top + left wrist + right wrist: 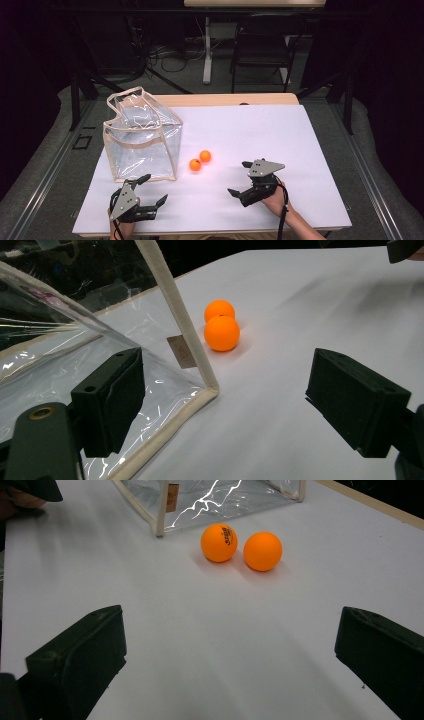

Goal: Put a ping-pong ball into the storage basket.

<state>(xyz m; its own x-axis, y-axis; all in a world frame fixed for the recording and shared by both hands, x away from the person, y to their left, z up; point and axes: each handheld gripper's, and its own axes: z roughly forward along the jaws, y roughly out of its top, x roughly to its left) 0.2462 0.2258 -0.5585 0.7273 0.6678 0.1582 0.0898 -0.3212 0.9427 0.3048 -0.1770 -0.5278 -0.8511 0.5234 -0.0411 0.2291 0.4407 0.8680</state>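
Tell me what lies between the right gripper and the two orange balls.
Nothing: in the right gripper view, bare white table runs from the open right gripper to the orange balls.

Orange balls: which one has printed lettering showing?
The ball nearer the clear bag: the left orange ball in the right gripper view carries dark print on top. The right orange ball looks plain.

This looks like a lab or test room: a white-covered worktop (280, 145) stands on grey carpet between dark curtains, with loose cables (170, 57) on the floor, a black chair (262, 47) and a second table's leg (207, 50) behind.
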